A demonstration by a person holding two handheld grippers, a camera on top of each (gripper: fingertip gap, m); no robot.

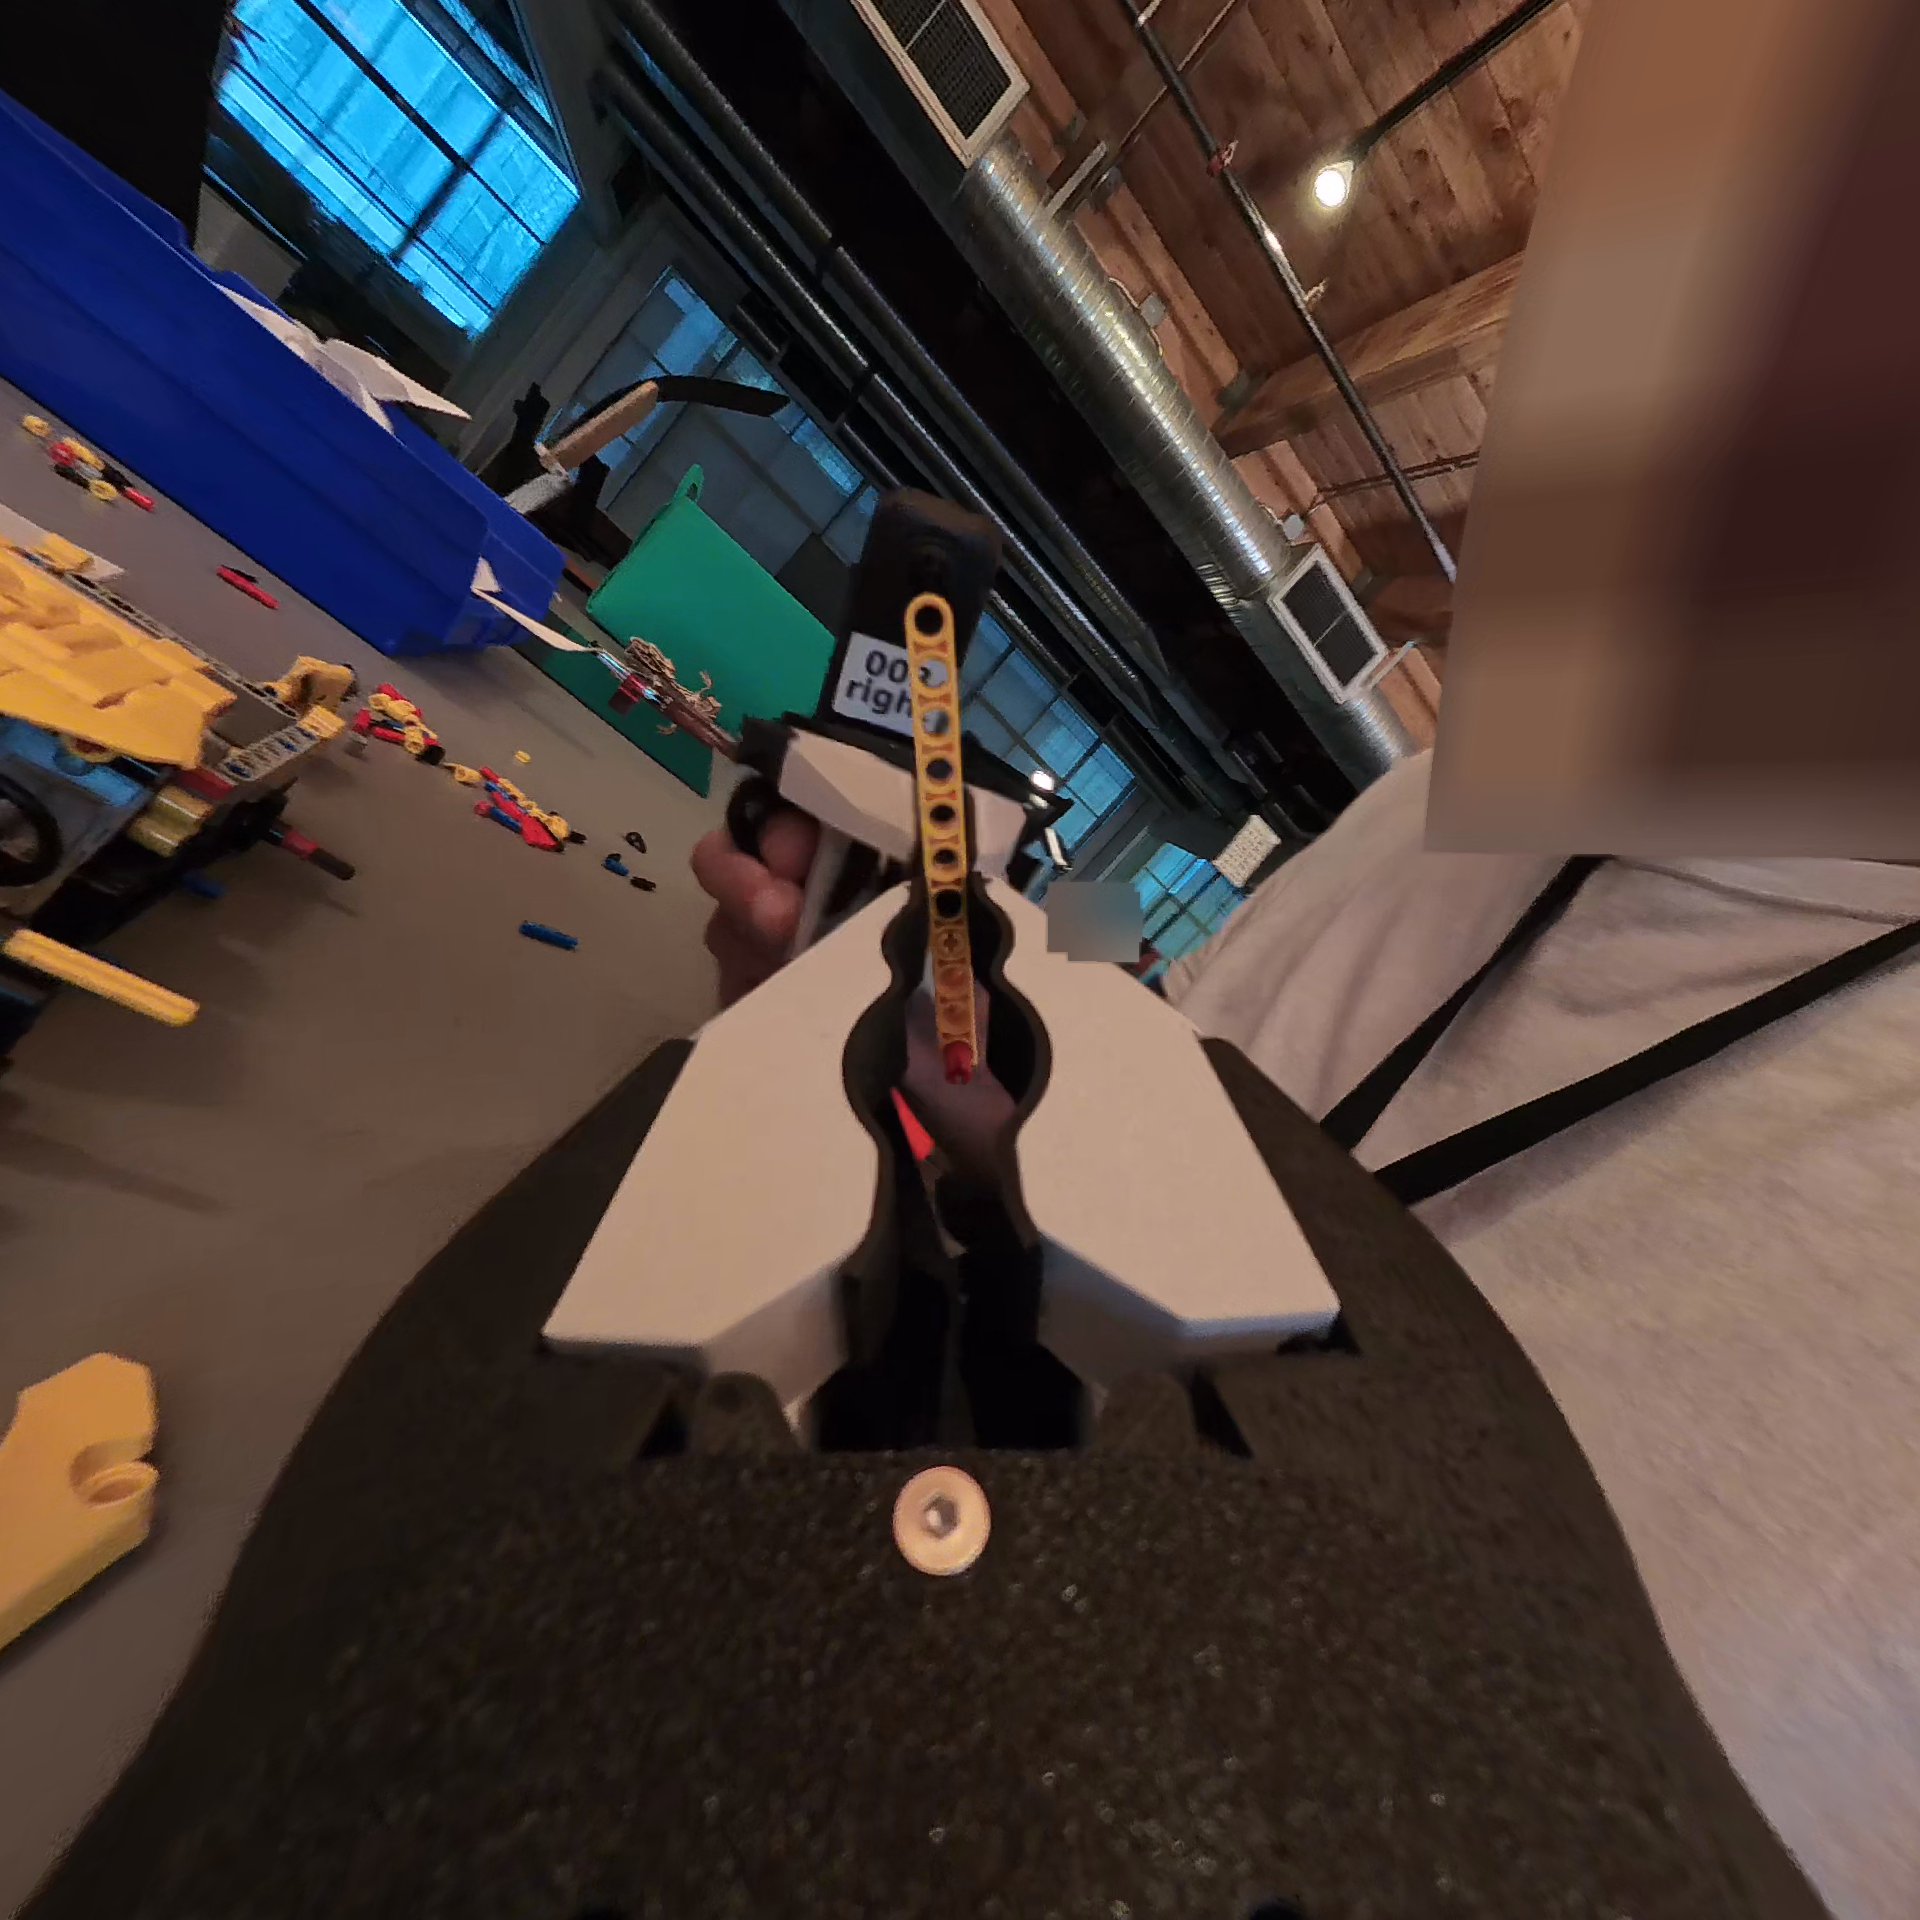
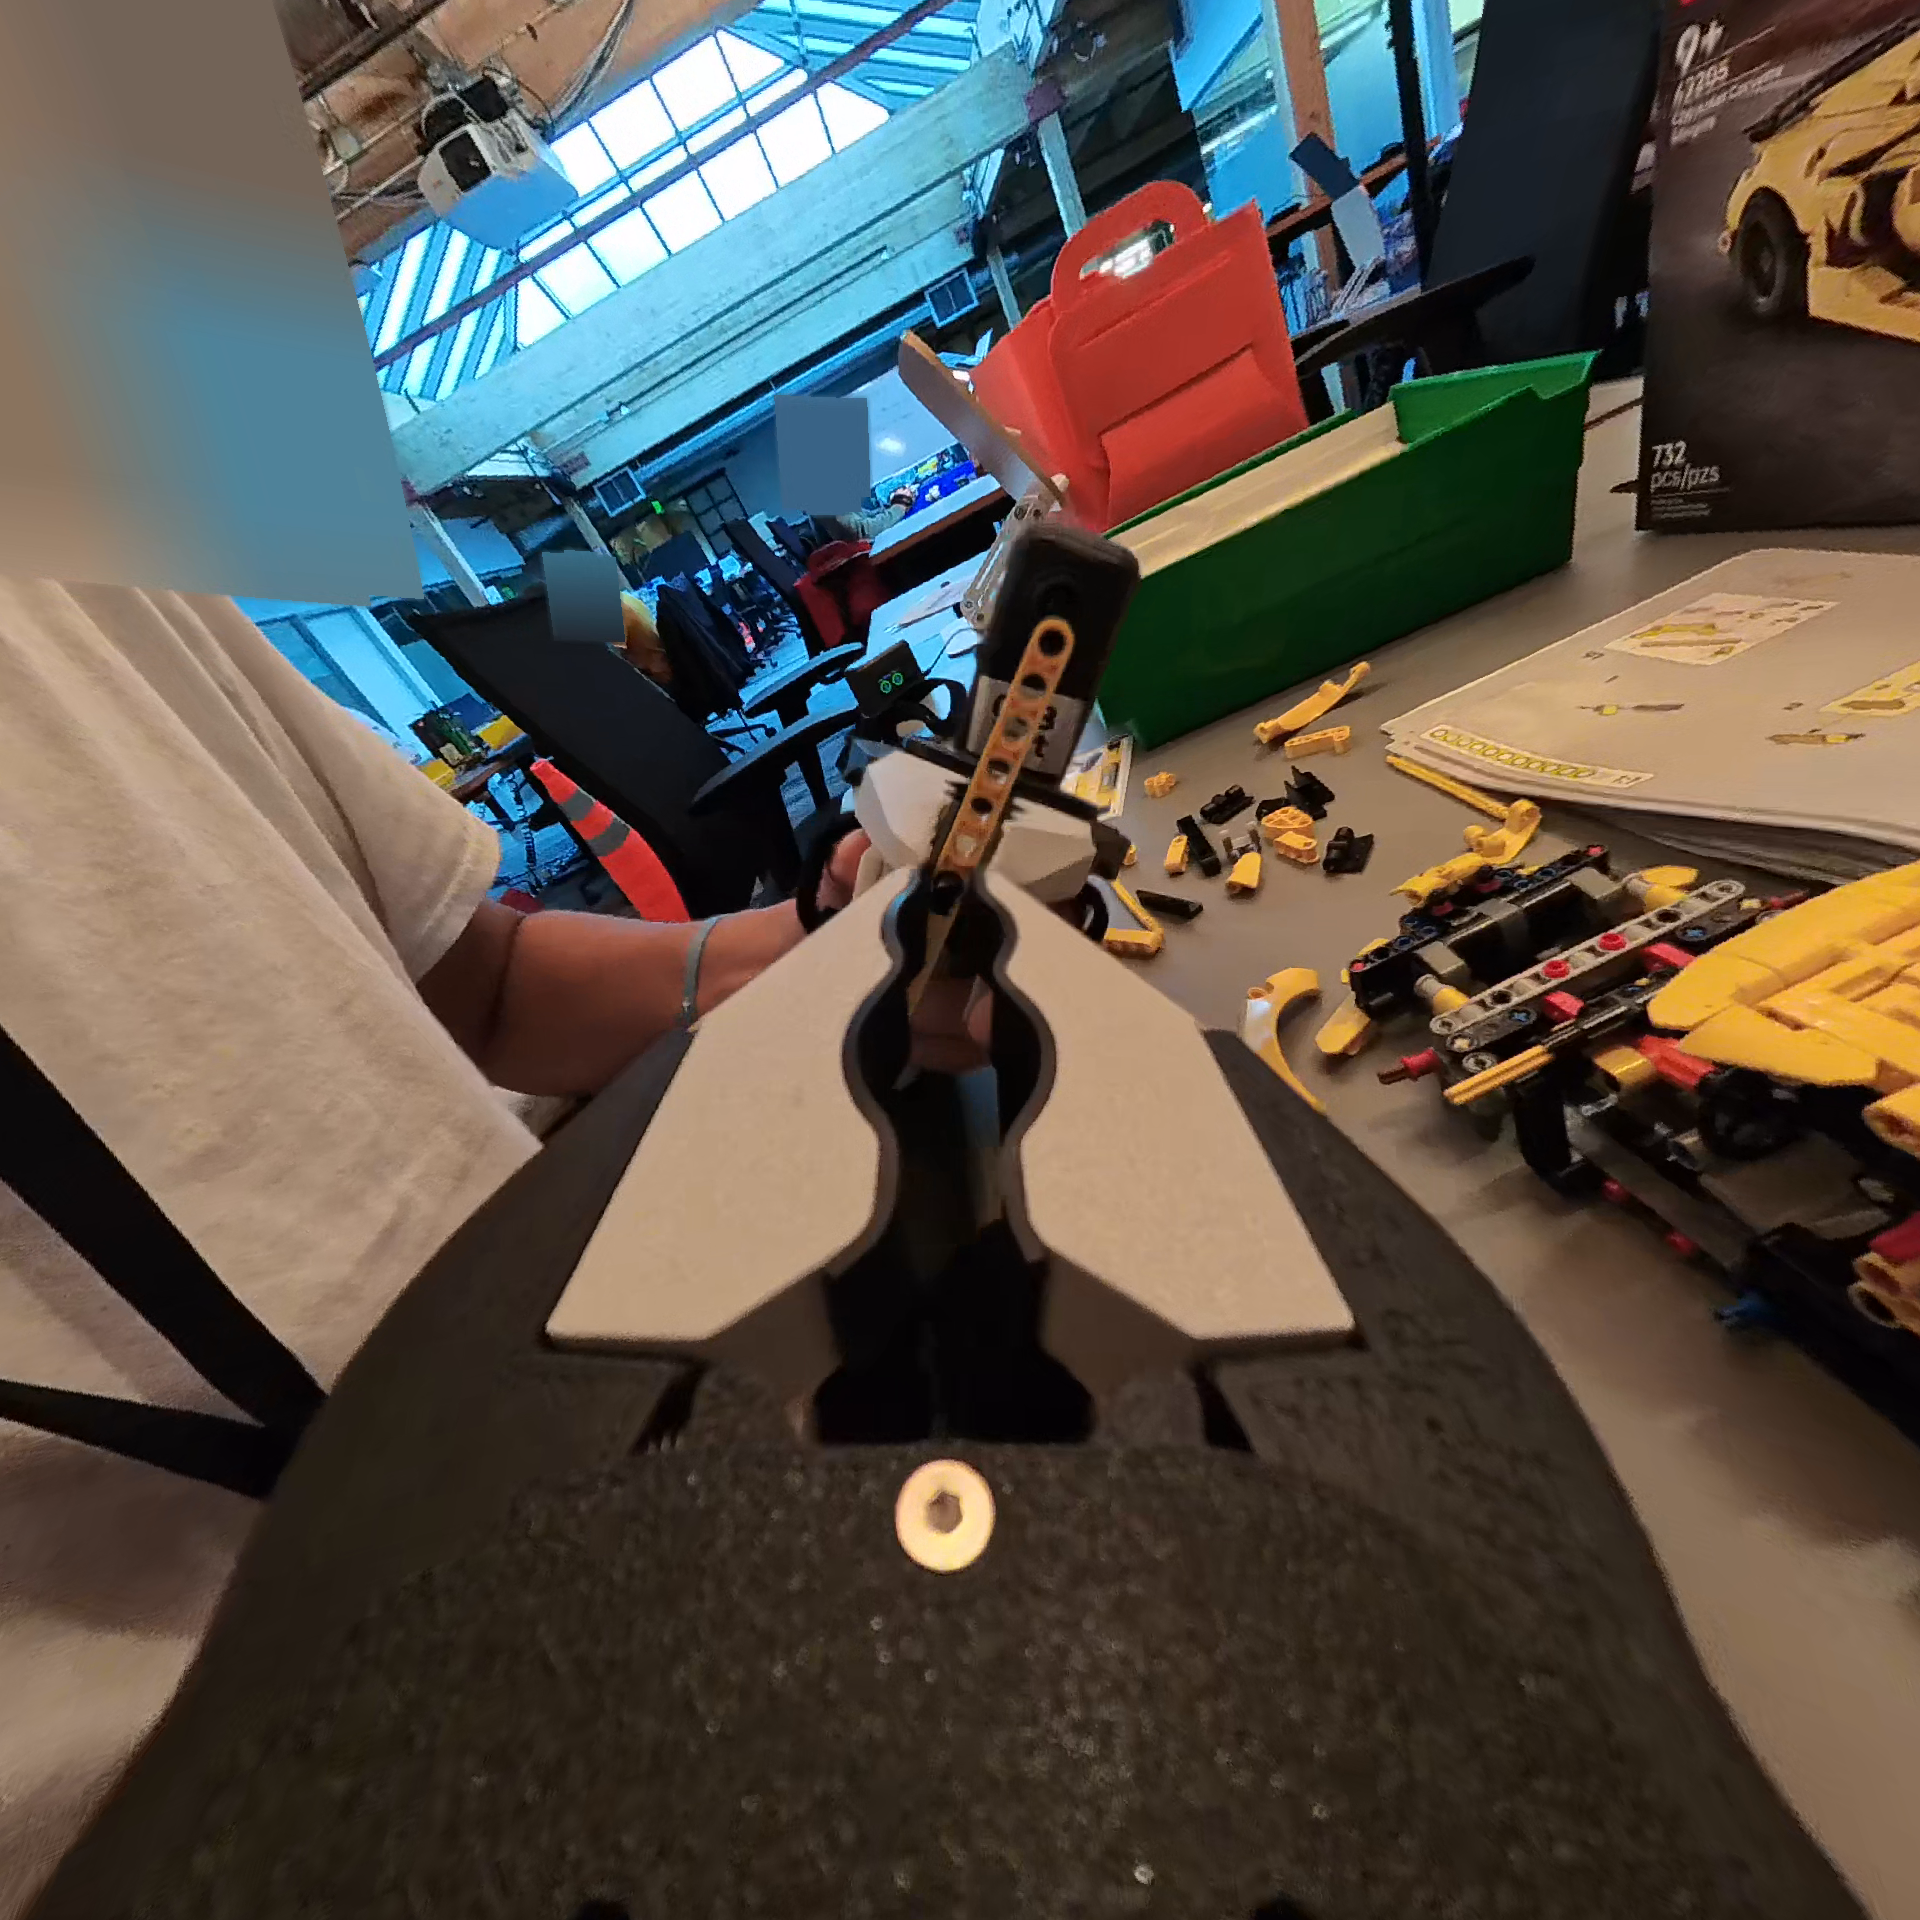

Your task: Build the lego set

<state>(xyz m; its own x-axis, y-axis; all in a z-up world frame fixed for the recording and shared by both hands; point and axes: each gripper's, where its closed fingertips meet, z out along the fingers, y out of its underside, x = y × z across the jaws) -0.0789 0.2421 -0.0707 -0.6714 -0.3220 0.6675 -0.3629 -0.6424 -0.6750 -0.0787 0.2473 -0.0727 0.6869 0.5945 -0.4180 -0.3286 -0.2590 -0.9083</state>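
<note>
A long yellow beam with a row of holes [image 1: 940, 790] stands upright between my two grippers, which face each other above the table. My left gripper [image 1: 945, 920] is shut on the beam's lower part. A red pin [image 1: 958, 1060] sticks out of the beam's bottom end, inside the finger gap. My right gripper [image 2: 948, 899] is shut on the same beam [image 2: 1013, 727], which leans up to the right. The half-built yellow car [image 2: 1662, 997] lies on the table to the right, and at the left in the left wrist view [image 1: 104, 707].
Loose small parts [image 2: 1268, 821] lie scattered on the grey table [image 1: 416, 1039]. An open instruction booklet [image 2: 1683, 707], the set's box [image 2: 1787, 260], a green bin [image 2: 1351, 561] and a red bag [image 2: 1153, 353] stand behind. A blue bin [image 1: 208, 416] is far left. A yellow panel [image 1: 73, 1475] lies near. The tips of both grippers are at nearly the same place.
</note>
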